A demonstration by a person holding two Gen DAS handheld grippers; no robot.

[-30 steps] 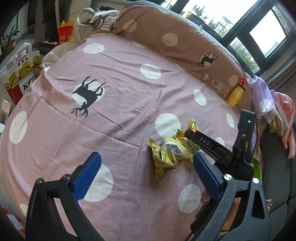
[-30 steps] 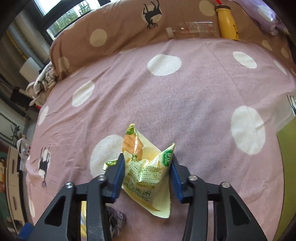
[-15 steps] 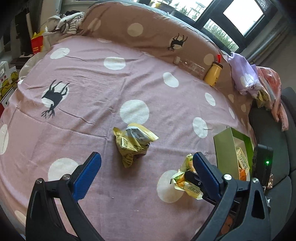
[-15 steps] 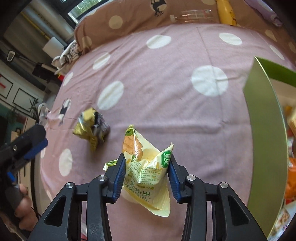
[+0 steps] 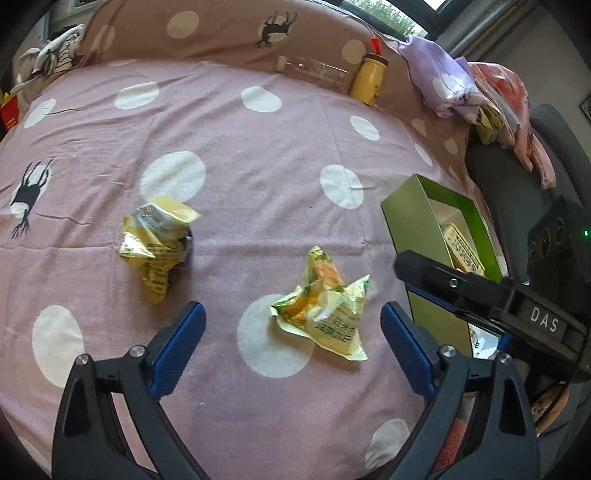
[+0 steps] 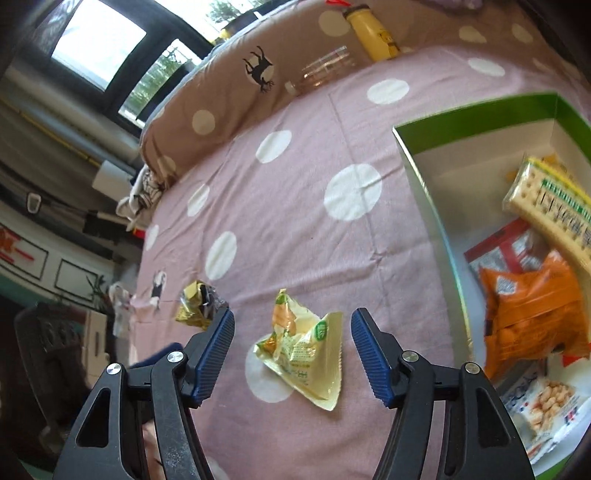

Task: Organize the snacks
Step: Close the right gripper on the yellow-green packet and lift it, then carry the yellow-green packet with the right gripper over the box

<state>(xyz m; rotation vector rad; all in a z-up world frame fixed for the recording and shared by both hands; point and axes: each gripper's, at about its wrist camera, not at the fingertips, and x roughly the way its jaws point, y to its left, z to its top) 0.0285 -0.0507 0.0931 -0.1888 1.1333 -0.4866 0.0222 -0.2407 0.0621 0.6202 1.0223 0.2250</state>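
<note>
A crumpled pale yellow-green snack packet [image 5: 325,310] [image 6: 303,350] lies on the pink spotted bedspread [image 5: 258,155], beside the green box [image 5: 417,221] [image 6: 436,229]. My right gripper [image 6: 291,343] is open, its jaws either side of the packet and apart from it; it also shows in the left wrist view [image 5: 480,291]. My left gripper [image 5: 291,339] is open and empty, just short of the packet. A second crumpled yellow packet [image 5: 159,240] [image 6: 195,306] lies further left.
The green box holds several snacks: a cracker pack [image 6: 550,206], an orange bag [image 6: 532,314], a white bag [image 6: 546,406]. A yellow bottle [image 5: 367,79] and a clear bottle [image 5: 314,70] lie against the brown pillow [image 5: 221,33]. Clothes [image 5: 461,88] are piled right.
My right gripper carried the yellow-green packet right toward the box, opened and let it go; it now lies on the bedspread. My left gripper swung right to face it.
</note>
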